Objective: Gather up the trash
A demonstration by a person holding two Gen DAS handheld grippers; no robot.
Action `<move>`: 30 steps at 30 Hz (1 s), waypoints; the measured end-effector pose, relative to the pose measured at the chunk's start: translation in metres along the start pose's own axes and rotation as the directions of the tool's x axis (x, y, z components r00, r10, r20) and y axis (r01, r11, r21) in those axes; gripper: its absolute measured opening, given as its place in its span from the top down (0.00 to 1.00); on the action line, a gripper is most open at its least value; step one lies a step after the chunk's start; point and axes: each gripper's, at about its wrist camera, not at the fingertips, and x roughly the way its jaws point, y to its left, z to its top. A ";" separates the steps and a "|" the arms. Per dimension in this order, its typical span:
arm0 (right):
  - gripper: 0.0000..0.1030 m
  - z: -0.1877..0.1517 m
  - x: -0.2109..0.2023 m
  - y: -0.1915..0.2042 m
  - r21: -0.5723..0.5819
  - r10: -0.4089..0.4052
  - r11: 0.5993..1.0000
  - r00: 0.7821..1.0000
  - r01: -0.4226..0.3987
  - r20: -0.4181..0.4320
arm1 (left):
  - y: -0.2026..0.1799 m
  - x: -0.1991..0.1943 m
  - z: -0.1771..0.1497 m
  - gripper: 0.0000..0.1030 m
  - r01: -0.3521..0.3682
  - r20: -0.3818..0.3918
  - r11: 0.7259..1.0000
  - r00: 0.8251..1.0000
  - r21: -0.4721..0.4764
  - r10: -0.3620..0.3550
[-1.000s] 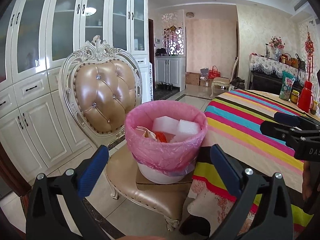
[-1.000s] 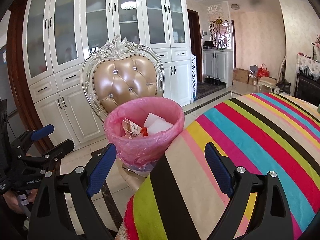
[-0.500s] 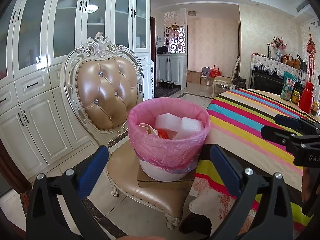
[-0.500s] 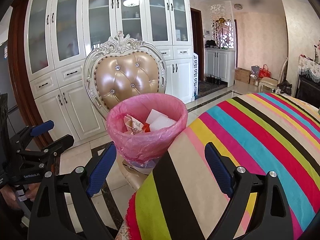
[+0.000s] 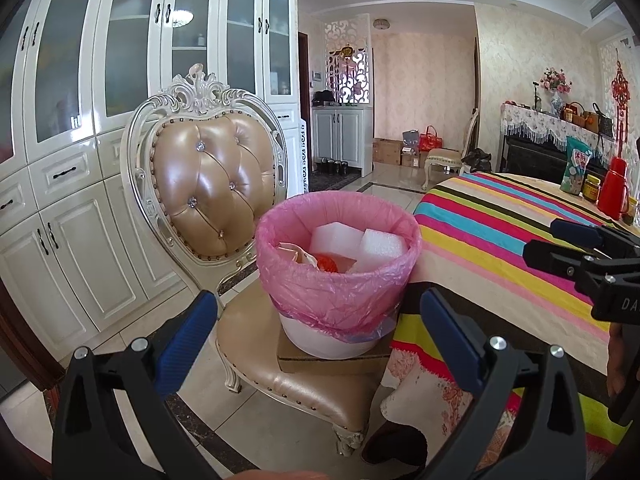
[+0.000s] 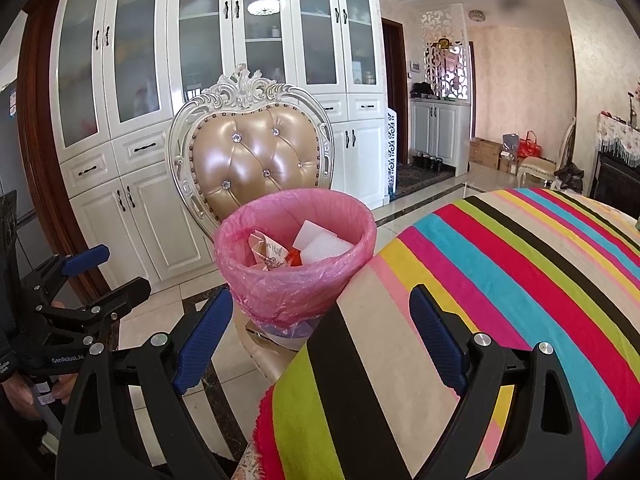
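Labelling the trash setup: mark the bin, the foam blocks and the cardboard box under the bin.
bin (image 5: 338, 296), left wrist view, on its pink liner's front.
foam blocks (image 5: 382, 245), left wrist view, on the right block's top.
cardboard box (image 5: 320, 363), left wrist view, on its front side.

Both wrist cameras look level along their own spread fingers toward the bin (image 5: 338, 276) on the chair (image 5: 208, 184), cabinets behind. The left view sits off the table's (image 5: 500, 240) edge; the right view (image 6: 294, 272) looks across the table's corner (image 6: 480, 280). Each glimpses the other gripper.
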 end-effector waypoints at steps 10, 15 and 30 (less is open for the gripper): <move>0.18 0.001 -0.001 0.000 0.001 -0.001 1.000 1.000 0.001 0.001 | 0.001 -0.001 -0.003 0.04 0.000 -0.009 1.000 1.000 0.001 0.001; 0.18 0.001 -0.001 0.000 0.001 0.000 1.000 1.000 0.000 0.001 | 0.001 -0.001 -0.003 0.04 -0.003 -0.010 1.000 1.000 0.002 0.003; 0.18 0.003 -0.002 -0.001 -0.001 -0.002 1.000 1.000 0.002 0.004 | 0.001 -0.001 -0.005 0.04 -0.003 -0.007 1.000 1.000 0.003 0.003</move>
